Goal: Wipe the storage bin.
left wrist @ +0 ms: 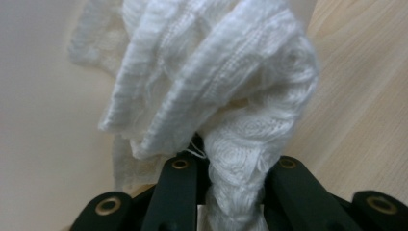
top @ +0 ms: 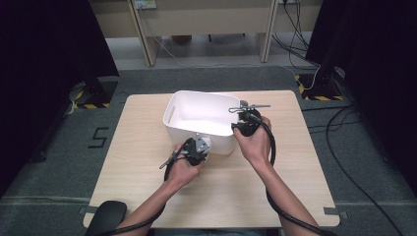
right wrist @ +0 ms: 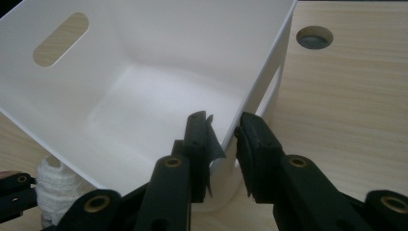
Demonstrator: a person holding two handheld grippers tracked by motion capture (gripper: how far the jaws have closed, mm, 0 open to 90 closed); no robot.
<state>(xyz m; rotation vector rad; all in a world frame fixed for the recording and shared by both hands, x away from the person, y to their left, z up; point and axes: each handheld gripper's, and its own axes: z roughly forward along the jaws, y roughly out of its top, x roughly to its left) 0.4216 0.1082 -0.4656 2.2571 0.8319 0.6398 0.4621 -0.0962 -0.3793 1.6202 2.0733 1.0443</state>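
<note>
A white plastic bin [top: 196,98] stands at the middle back of the wooden table [top: 147,187]. My left gripper [top: 203,146] is shut on a bunched white knitted cloth [left wrist: 216,82], held just outside the bin's front wall [left wrist: 38,120], low near the tabletop. The cloth [right wrist: 53,180] and the left jaws also show beside that wall in the right gripper view. My right gripper [right wrist: 221,132] straddles the bin's right wall [right wrist: 269,62] near its front corner. One jaw is inside, one outside, and they are closed on the rim. The bin [right wrist: 144,57] holds nothing.
A slot handle [right wrist: 60,38] pierces the bin's far-left wall. A round cable hole [right wrist: 314,37] sits in the table beyond the bin. Bare tabletop lies left, right and in front of the bin. A black pad [top: 105,216] overlaps the table's front left corner.
</note>
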